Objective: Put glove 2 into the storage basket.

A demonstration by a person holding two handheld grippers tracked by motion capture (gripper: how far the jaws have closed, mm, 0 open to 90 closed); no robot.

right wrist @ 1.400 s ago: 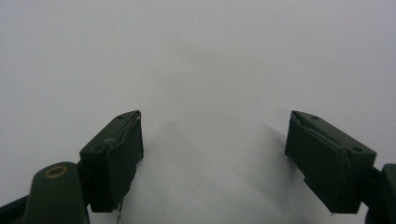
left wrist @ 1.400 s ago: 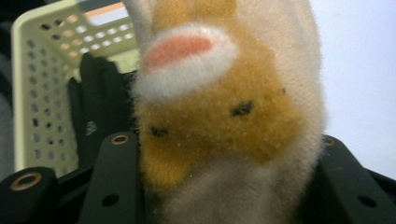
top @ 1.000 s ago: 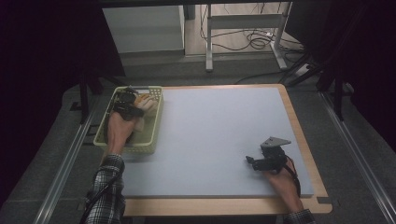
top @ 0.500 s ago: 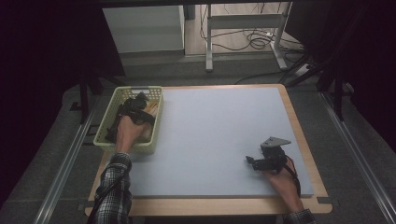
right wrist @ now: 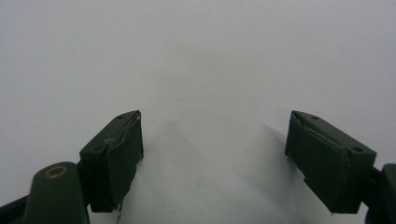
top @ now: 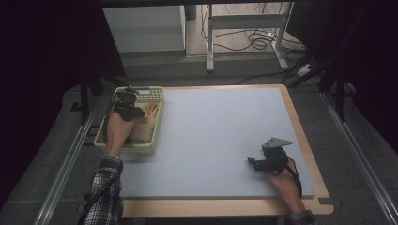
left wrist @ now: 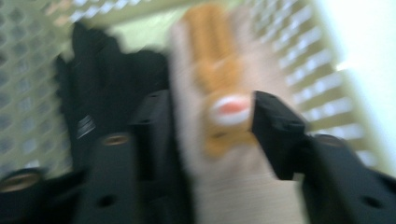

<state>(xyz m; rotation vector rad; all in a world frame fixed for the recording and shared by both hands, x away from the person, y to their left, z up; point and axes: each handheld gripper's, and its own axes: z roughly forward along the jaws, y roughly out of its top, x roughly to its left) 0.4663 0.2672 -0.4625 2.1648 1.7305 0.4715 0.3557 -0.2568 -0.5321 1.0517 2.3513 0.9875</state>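
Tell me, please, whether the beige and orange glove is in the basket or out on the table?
In. The glove lies inside the basket, between the left gripper's jaws, mesh walls around it.

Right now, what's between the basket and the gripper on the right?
Nothing: in the high view, bare blue mat stretches from the basket to the right gripper.
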